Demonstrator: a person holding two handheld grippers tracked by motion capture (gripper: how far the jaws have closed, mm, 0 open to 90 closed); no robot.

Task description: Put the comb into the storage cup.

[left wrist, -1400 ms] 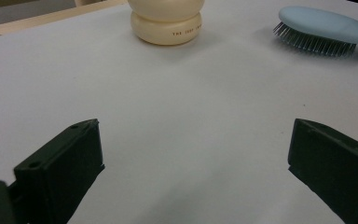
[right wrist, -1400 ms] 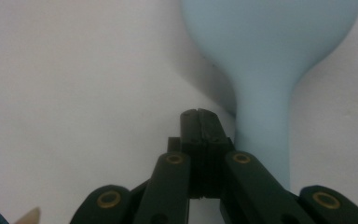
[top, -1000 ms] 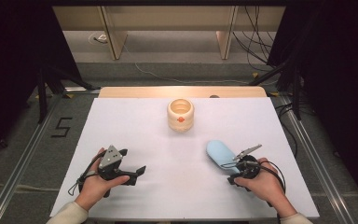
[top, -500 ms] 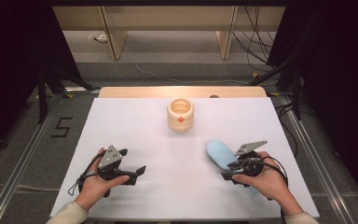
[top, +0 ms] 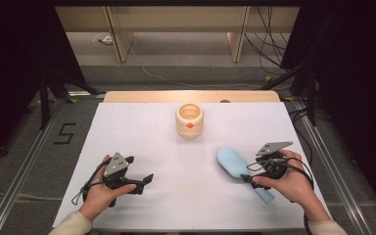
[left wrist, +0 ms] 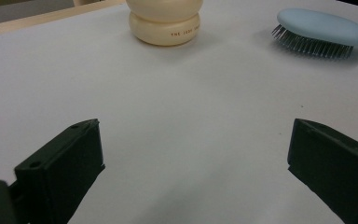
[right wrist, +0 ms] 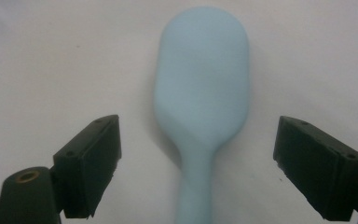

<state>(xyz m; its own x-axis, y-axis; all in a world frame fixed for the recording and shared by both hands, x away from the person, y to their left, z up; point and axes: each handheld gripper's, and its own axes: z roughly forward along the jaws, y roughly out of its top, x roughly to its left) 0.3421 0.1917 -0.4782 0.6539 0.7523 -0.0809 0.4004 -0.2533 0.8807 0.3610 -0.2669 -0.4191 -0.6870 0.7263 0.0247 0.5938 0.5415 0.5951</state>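
Looking down from the high view, the right claw (top: 247, 177) has just been opening and has lifted off the blue hairbrush (top: 231, 162), which lies on the bench right of the cream jar (top: 190, 120) — released. The left gripper view shows the left claw (left wrist: 193, 154) spread wide, holding nothing. In the right gripper view, the brush's handle runs between parted jaws, untouched — likely a set-down completed.

Standing upright on white table sheet (top: 142, 127): cream round jar (top: 189, 120), near wooden far edge (top: 142, 96); number 5 (top: 64, 133) marking floor.
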